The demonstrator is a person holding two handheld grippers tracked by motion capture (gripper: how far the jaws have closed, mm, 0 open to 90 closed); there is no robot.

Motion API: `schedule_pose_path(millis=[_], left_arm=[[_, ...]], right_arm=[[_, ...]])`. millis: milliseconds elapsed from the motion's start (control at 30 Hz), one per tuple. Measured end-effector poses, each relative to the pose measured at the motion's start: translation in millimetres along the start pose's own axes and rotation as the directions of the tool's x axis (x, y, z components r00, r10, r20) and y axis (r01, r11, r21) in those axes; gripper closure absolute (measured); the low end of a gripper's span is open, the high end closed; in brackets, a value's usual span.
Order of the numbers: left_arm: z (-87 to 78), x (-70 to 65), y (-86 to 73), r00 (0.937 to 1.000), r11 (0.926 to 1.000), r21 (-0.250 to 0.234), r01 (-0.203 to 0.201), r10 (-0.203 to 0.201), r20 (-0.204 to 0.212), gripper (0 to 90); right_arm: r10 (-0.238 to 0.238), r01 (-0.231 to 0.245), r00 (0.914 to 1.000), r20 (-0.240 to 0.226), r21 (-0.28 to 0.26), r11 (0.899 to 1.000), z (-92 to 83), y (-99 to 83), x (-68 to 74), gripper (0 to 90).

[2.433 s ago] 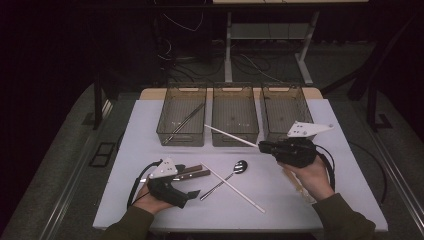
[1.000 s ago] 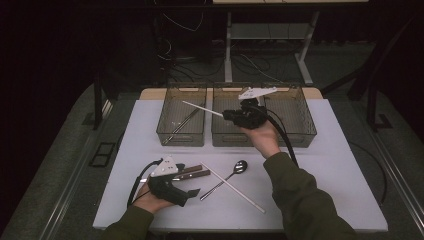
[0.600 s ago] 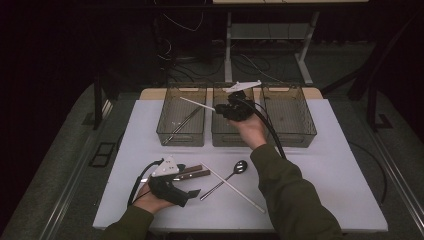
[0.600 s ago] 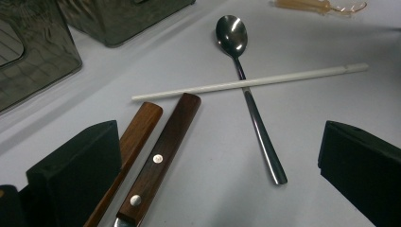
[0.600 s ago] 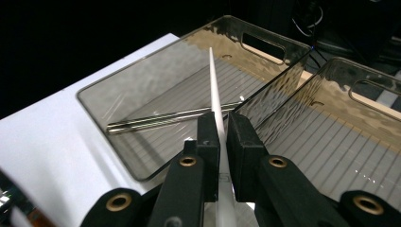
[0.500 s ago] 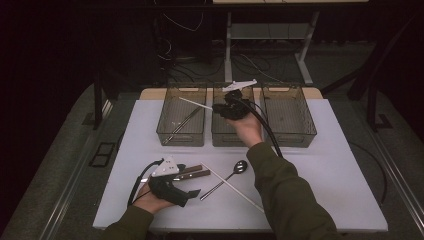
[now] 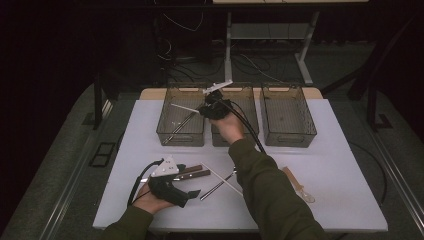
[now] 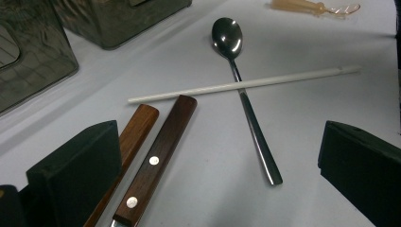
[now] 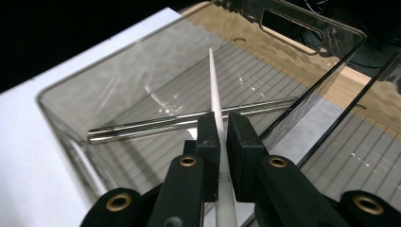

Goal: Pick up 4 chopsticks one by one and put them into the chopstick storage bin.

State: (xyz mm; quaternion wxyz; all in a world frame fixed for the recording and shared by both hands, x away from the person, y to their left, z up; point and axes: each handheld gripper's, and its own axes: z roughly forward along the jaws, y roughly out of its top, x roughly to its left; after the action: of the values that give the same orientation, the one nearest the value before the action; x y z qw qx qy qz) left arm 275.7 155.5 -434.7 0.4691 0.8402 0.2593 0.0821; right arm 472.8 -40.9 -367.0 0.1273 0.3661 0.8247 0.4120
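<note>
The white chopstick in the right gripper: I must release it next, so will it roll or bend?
The white chopstick looks stiff, jutting straight from the shut right gripper. Round and smooth, it may roll beside the metal chopsticks in the left bin.

The person wears olive-green long sleeves (image 7: pixel 270 195) that reach to the wrists. Each hand carries a black gripper with a chunky, matte body. The left gripper (image 7: pixel 176 196) has a pale grey three-cornered plate on top and a black cable looping from its rear. The right gripper (image 7: pixel 212 107) bears the same pale plate, and black cables trail from it along the forearm. Seen close, the left gripper's jaws are thick black blocks with squared, slightly bevelled faces. The right gripper's jaws are narrow black pads on black arms, each arm pinned by brass-coloured round rivets.
</note>
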Motion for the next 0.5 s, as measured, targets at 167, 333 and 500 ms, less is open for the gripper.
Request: schedule_pose_path(millis=[167,333,500], left_arm=[[-0.1,-0.7,0.1,1.0000,1.0000,-0.003,0.002,-0.002,0.002,0.0],[-0.5,-1.2,0.5,1.0000,1.0000,-0.004,-0.001,0.001,0.006,0.0],[-0.7,-1.1,0.5,1.0000,1.0000,-0.005,0.003,-0.003,0.009,0.0]], right_arm=[[-0.004,0.003,0.9999,0.012,0.008,1.000,10.4,3.7,1.6,84.2],[0.008,-0.008,0.9997,0.025,0.018,1.000,19.7,8.2,3.9,84.1],[0.013,-0.014,0.9993,0.036,0.041,0.999,27.7,7.7,4.2,83.7]])
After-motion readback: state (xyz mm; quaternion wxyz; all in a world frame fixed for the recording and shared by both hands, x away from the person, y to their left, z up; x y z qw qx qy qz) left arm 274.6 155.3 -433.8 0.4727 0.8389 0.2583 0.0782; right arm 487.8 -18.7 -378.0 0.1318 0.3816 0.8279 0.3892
